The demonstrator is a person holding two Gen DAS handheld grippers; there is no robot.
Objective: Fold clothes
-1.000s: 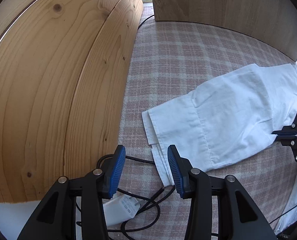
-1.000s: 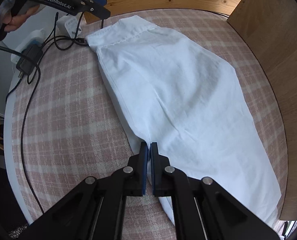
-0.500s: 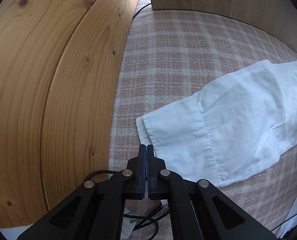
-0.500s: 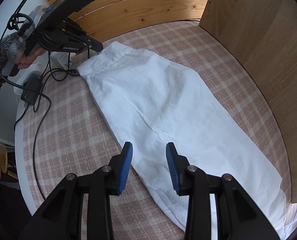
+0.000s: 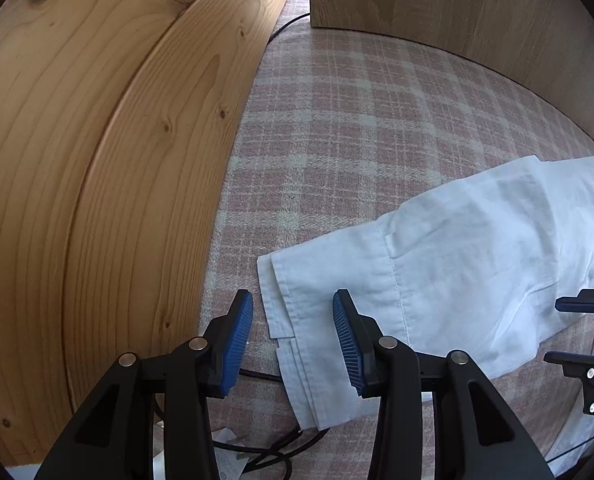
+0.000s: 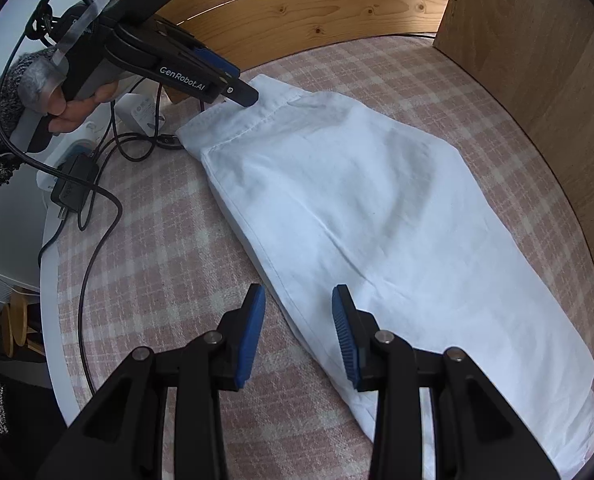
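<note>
the white garment lies flat and lengthwise on the checked bench, one long edge folded under, its hemmed end near the wooden panel.

we hold the left hand-held gripper over that hemmed end; its jaws are opening, with the corner of the hem between them but not pressed. we hold the right hand-held gripper released over the garment's long edge, further from the panel, the edge between its jaws and ungripped.

risks from here, in our judgement:
- closing on the top layer only would let the lower layers drop away and spoil the fold.
- the black cables lie just beside the hemmed end; a low pass could snag one or nip it together with the cloth.
- uneven lifting between both grippers would skew the fold line.
</note>
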